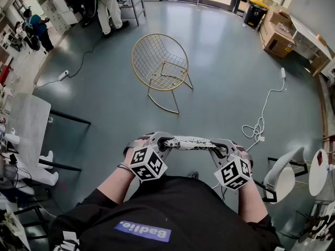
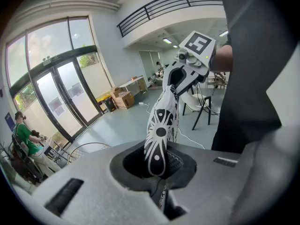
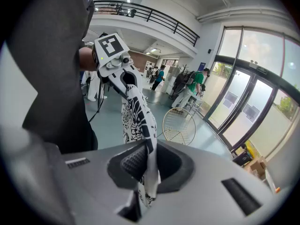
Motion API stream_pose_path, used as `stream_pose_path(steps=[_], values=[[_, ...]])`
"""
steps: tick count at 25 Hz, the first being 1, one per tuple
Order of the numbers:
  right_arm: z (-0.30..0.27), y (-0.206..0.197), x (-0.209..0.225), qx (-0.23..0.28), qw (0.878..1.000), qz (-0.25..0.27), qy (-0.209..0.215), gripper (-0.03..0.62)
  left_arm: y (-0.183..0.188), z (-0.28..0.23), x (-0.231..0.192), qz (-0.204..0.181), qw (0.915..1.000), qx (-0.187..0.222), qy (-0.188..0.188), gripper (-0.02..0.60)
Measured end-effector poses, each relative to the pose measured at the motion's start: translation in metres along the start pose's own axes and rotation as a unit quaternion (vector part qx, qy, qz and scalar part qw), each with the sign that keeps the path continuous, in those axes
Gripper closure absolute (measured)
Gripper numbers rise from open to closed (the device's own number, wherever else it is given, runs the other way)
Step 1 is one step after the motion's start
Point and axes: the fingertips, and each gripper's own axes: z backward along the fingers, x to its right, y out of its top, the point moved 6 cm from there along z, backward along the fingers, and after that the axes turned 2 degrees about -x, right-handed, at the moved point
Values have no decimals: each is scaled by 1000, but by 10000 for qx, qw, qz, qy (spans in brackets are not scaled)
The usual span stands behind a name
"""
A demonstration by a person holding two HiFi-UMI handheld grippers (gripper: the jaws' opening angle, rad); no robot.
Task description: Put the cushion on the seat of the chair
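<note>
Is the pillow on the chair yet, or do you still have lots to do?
Not yet. Done: the cushion is picked up, the left gripper and right gripper each shut on an end. In hand: it is held stretched between them, near the person's body. Left: the wire chair stands apart across the floor, seat bare, so carrying it over and laying it down remain.

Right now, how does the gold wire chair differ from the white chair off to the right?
The wire chair is open gold mesh; the white chair has a solid shell on black legs. The wire chair stands alone on open floor ahead; the white chair sits close by, off to the right. Neither seat holds the cushion.
</note>
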Motion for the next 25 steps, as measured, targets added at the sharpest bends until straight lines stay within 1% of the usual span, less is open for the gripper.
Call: stream_pose_path(steps=[15,25], values=[[2,-12,21,58,9999,115,92,557,17,-14,-7,-6,9999,-100,75,555],[13,-42,47,225,9990,311,241,557,42,-40,5,199,9992,-237,245,555]])
